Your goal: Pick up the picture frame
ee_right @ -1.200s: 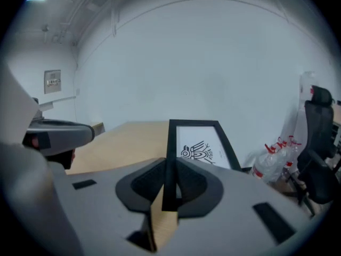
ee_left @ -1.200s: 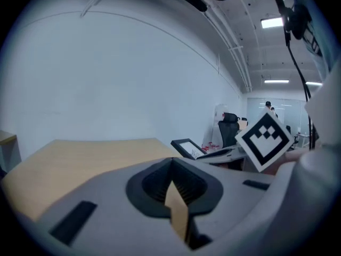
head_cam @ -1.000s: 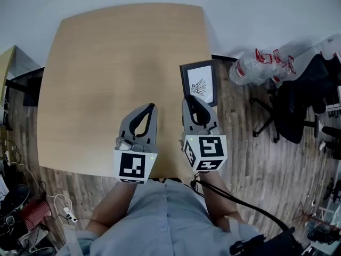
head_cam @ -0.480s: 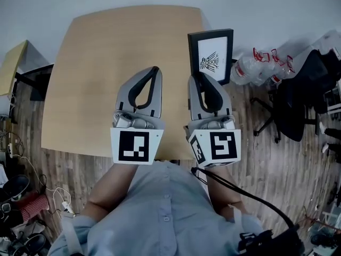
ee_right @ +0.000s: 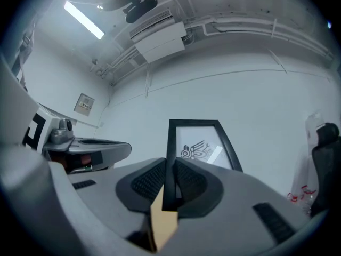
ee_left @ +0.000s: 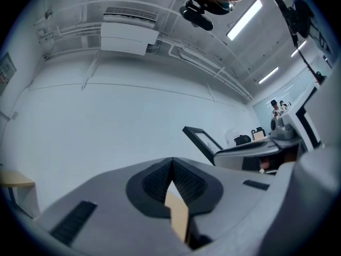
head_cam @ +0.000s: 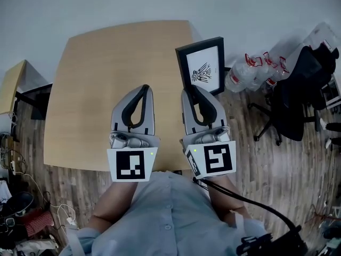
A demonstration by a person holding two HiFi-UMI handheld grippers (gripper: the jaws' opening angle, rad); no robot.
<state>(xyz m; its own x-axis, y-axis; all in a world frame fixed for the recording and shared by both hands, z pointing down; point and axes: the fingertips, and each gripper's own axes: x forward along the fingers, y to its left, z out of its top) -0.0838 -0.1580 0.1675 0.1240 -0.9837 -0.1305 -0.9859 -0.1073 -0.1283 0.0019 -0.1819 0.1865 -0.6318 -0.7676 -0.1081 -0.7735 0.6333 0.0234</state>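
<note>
Slim black rectangular picture frame (head_cam: 201, 71) between ribbed pads (ee_right: 145, 183) of right gripper (head_cam: 192, 89)

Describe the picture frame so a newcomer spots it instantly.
Start at the light wooden table and go toward its far right corner. There the right gripper clamps the edge of the picture frame, held upright. It is the only black-bordered rectangle, its white sheet bearing a small dark drawing; the left gripper beside it holds nothing.

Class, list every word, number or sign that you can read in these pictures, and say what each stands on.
No text here can be read.
The picture frame: a black drawing, no words.
The wall sign: too small to read.
The plastic bag: red print, too blurred to read.
</note>
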